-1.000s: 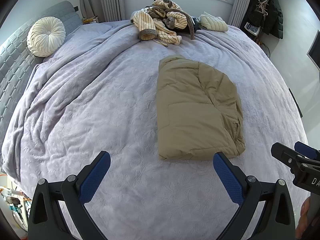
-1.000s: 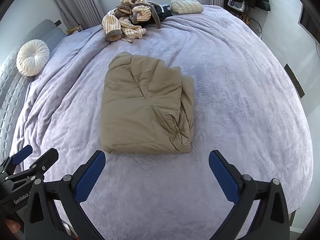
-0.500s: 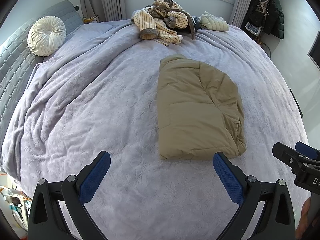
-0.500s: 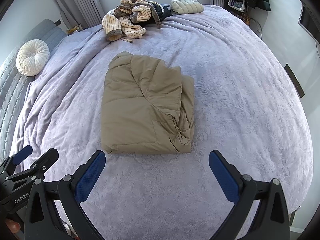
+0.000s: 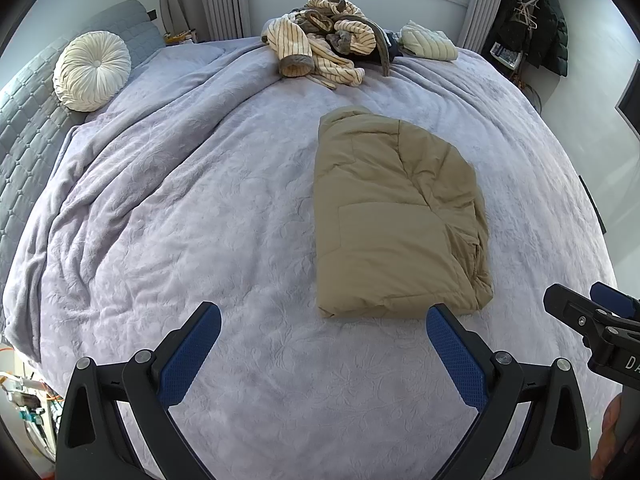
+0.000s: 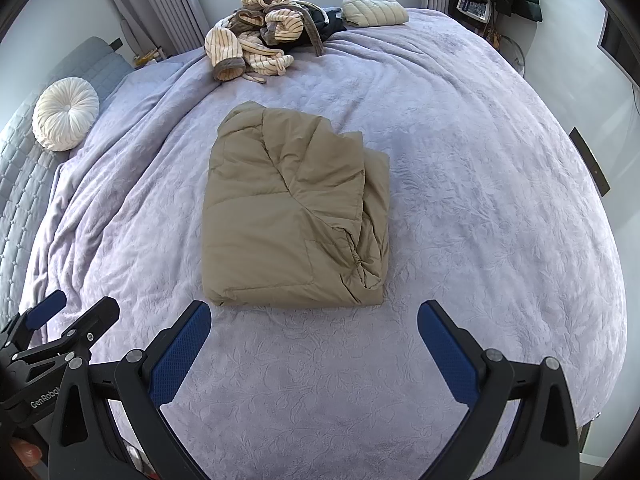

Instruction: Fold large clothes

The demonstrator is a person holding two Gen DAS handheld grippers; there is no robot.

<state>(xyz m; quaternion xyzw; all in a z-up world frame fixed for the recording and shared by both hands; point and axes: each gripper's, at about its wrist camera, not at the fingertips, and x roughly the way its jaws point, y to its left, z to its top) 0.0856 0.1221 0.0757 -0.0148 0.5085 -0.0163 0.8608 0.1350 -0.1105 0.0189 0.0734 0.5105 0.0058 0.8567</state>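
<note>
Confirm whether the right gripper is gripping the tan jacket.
No: the right gripper is open and empty, short of the folded tan jacket on the bed.

Near edge: bare bed (image 6: 320, 380) cover lies under my spread jaws, free to cross.
Centre: the folded tan jacket (image 6: 292, 216) blocks my straight path.
Far end: striped robe heap (image 5: 320, 52) and cream puffer (image 5: 428, 42) crowd it.
Left: round cushion (image 5: 92, 70) against the headboard.

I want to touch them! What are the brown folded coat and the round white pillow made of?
The tan coat looks like smooth, matte woven cloth with puffy filling: it has stitched panels and soft creases. The round pillow seems velvety, with slightly shiny pleats gathered to a middle button. I can't be sure from pictures.
</note>
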